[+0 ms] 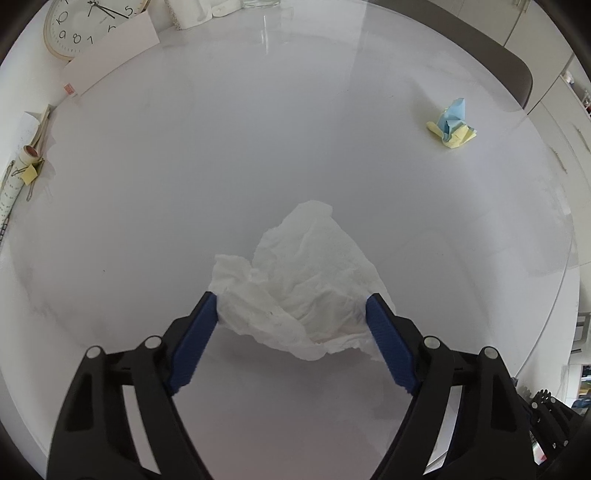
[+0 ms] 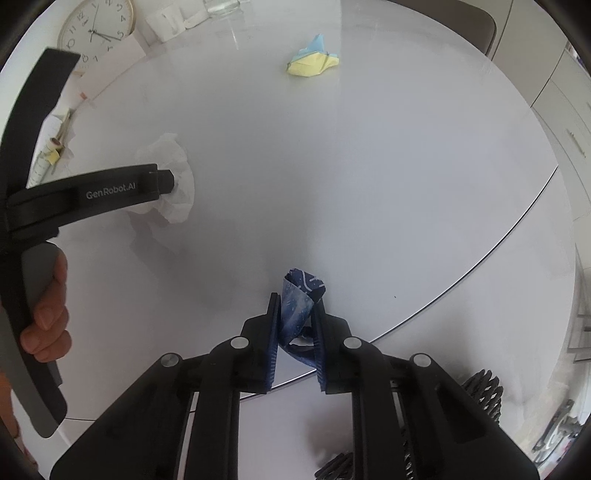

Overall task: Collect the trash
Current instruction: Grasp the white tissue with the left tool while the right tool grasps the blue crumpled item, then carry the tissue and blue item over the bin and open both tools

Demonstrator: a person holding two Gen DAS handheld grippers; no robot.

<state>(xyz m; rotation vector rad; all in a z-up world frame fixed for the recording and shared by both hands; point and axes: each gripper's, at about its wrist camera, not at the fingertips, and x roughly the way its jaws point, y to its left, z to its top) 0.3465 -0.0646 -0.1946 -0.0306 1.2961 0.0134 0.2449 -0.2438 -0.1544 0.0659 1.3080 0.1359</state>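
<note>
My left gripper (image 1: 291, 302) has its blue pads (image 1: 195, 339) against both sides of a crumpled white tissue (image 1: 306, 280) and holds it above the round white table (image 1: 221, 147). In the right wrist view the same tissue (image 2: 177, 177) shows at the left, off the tabletop, with its shadow below. My right gripper (image 2: 297, 306) is shut on a dark blue patterned wrapper (image 2: 299, 299) near the table's front edge. A crumpled blue and yellow paper (image 1: 452, 125) lies on the table at the far right; it also shows in the right wrist view (image 2: 312, 59).
A wall clock (image 1: 85, 26) leans at the table's back left behind a white card (image 1: 110, 51). Stationery with a binder clip (image 1: 27, 162) lies along the left edge. A brown chair back (image 1: 491, 55) stands beyond the table. A black wire basket (image 2: 484, 395) sits at the lower right.
</note>
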